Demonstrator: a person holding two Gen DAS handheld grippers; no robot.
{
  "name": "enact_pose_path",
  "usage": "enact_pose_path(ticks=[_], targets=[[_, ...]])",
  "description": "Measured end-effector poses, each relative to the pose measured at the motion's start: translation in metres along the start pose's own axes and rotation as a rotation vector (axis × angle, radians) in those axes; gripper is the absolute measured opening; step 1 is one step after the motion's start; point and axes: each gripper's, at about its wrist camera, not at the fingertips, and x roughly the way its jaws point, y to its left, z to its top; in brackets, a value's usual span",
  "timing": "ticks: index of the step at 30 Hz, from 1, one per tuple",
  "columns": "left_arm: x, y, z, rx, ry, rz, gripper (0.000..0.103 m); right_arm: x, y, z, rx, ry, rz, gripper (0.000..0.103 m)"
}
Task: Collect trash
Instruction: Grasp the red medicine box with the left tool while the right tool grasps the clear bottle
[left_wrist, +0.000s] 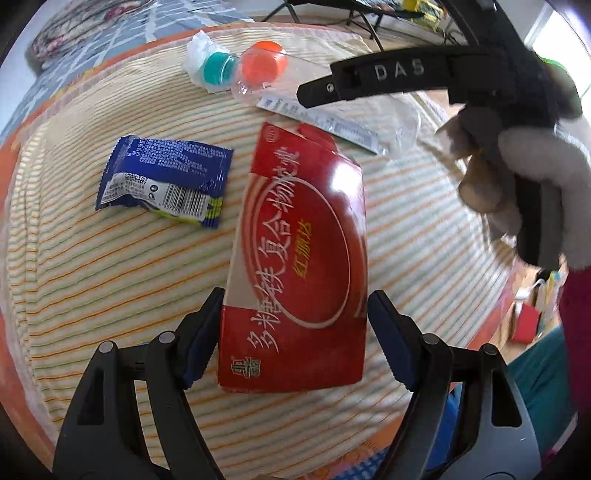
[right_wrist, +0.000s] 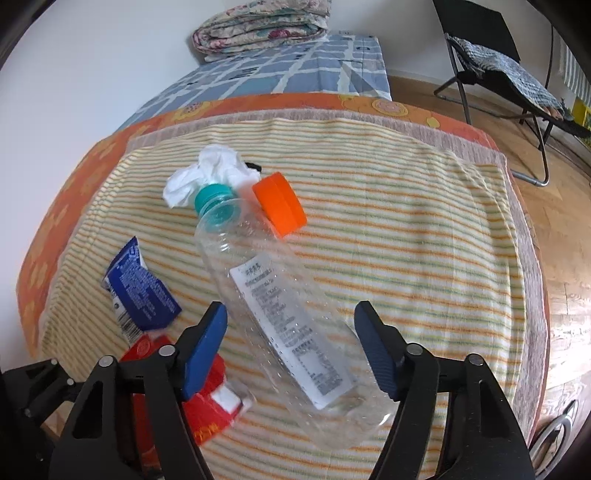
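A red carton (left_wrist: 295, 266) with white Chinese lettering lies flat on the striped towel (left_wrist: 92, 277). My left gripper (left_wrist: 293, 325) is open, its jaws either side of the carton's near end. A clear plastic bottle (right_wrist: 280, 302) with an orange cap (right_wrist: 280, 208) lies on the towel (right_wrist: 424, 266). My right gripper (right_wrist: 291, 336) is open, astride the bottle's body. A blue snack wrapper (left_wrist: 166, 177) lies left of the carton; it also shows in the right wrist view (right_wrist: 142, 291). A teal cap (right_wrist: 214, 195) and crumpled white tissue (right_wrist: 210, 166) lie by the bottle's neck.
The towel covers an orange cushion (right_wrist: 55, 229) in front of a bed with a blue checked sheet (right_wrist: 295, 70) and a folded quilt (right_wrist: 258, 26). A black folding chair (right_wrist: 509, 70) stands on the wooden floor at right. The right hand's gripper body (left_wrist: 424, 74) crosses the left view.
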Motion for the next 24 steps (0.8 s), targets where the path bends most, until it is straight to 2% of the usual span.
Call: enact_pose_path(ticks=[3,10,14,18,24], targets=[[0.001,-0.004,-0.001,0.013,0.008,0.033,0.080,-0.004,0.000,-0.004,0.009,0.027,0.017,0.065],[0.004,-0.004,0.015,-0.022,-0.010,0.071,0.081,-0.008,-0.010,-0.009,0.078,0.100,0.122,0.062],[0.010,-0.003,0.019,-0.045,-0.017,0.080,0.082,-0.007,-0.009,-0.004,0.068,0.075,0.118,0.062],[0.011,-0.003,0.016,-0.047,-0.021,0.078,0.081,0.000,-0.003,0.001,0.056,0.053,0.110,0.067],[0.006,0.001,0.012,-0.059,-0.035,0.056,0.080,0.013,0.000,0.005,0.088,0.031,0.145,0.067]])
